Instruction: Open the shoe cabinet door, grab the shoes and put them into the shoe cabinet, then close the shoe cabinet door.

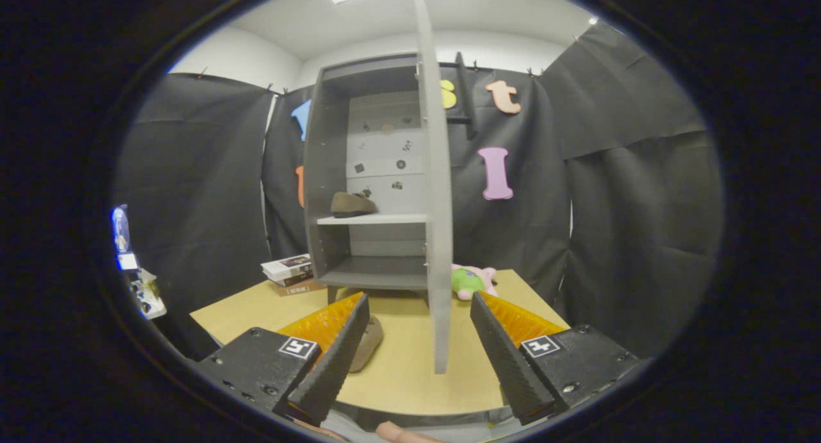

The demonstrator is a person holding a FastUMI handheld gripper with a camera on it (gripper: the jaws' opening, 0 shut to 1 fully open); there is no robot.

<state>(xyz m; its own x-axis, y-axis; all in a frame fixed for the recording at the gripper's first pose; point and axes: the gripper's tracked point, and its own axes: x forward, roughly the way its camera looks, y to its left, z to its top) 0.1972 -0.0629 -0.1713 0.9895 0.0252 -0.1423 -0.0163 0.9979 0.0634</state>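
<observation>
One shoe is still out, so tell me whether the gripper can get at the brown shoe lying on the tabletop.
Probably yes. The brown shoe on the wooden tabletop lies just ahead of the left finger, the open gripper holds nothing, and the grey cabinet door stands to its right.

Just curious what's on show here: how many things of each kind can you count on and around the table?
Shoes: 2 (one on the cabinet shelf, one on the table)
Cabinet: 1
Book stack: 1
Plush toy: 1
Gripper, open: 1
Total: 6
</observation>
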